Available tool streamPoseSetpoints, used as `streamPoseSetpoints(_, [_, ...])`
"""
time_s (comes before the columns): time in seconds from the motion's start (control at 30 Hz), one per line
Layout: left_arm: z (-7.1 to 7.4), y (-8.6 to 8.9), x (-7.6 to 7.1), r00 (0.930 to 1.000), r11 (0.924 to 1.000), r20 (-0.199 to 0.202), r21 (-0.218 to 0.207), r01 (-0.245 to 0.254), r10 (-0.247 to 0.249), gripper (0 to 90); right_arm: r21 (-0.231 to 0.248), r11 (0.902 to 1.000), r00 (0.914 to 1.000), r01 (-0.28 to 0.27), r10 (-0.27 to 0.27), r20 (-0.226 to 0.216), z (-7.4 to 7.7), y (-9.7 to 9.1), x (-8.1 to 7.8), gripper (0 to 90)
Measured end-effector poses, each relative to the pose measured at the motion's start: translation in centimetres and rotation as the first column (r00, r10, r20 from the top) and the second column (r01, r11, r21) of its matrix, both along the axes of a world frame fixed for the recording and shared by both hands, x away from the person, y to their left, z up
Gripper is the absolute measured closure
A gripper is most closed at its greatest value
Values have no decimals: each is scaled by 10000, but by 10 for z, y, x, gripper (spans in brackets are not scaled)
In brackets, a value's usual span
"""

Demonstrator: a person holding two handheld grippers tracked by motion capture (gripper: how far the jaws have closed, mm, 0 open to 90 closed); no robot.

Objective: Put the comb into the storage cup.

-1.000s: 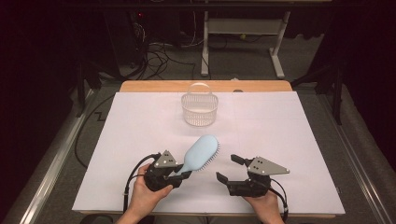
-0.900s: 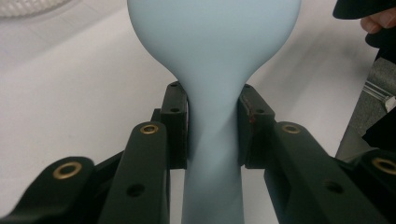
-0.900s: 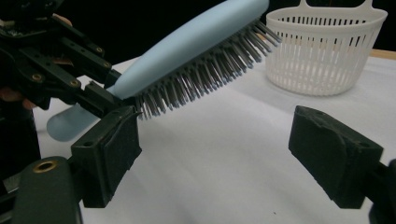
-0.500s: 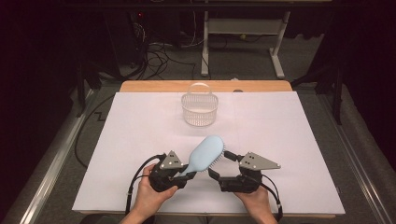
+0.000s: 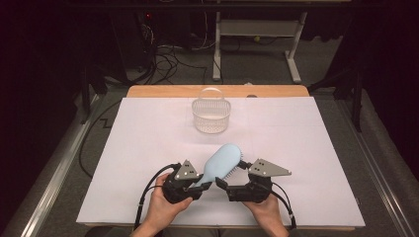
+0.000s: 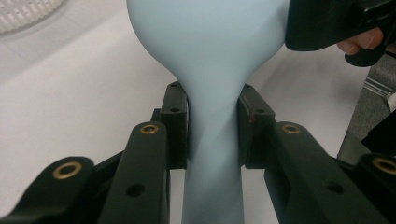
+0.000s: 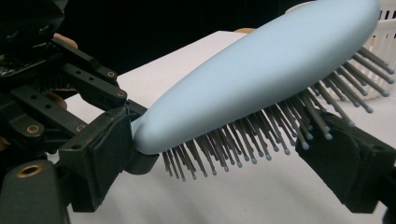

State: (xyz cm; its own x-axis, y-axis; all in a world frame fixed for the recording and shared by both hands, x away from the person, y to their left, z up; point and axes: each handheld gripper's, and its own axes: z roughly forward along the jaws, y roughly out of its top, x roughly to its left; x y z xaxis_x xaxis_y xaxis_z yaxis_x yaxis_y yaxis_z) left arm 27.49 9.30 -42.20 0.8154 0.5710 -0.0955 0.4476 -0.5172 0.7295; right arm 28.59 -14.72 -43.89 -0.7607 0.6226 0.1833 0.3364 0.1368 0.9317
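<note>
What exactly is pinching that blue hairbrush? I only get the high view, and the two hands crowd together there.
Observer: In the left gripper view, the jaws of the left gripper press on the hairbrush at its narrow neck, one pad on each side.
Operator: And the other hand's tool?
Observer: In the right gripper view, the jaws of the right gripper stand wide apart. One is by the neck end of the brush head and the other is at the tips of the bristles. They don't look clamped on it.
Operator: Which way do the bristles face?
Observer: Downward, toward the white table cover, with the brush's smooth back on top.
</note>
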Motion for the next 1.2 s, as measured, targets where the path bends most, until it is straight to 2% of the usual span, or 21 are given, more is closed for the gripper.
streamPoseSetpoints(0.1, [1, -4, -2, 9996, 9996, 112, 12, 275, -276, 691, -8, 9994, 9974, -344, 342, -638, 1, 1, 3, 129])
streamPoseSetpoints(0.2, [2, -7, -3, 9995, 9995, 93, 96, 307, -308, 691, -225, 9993, 9973, -294, 279, -677, 2, 5, 3, 123])
streamPoseSetpoints(0.47, [1, -10, -2, 9995, 9995, 91, 2, 308, -308, 691, 43, 9997, 9954, -222, 225, -927, 3, 3, 6, 147])
streamPoseSetpoints(0.63, [1, -12, -2, 9993, 9994, 140, -111, 343, -341, 691, -10, 9997, 9963, -264, 262, -819, 8, 1, 6, 176])
streamPoseSetpoints(0.9, [1, -12, -2, 9994, 9995, 154, -61, 312, -311, 691, 152, 9990, 9902, -410, 427, -1331, 12, 0, 8, 252])
streamPoseSetpoints(1.2, [3, -12, -3, 9992, 9995, 297, 123, 280, -284, 690, 260, 9981, 9845, -555, 591, -1651, 16, 0, 10, 313])
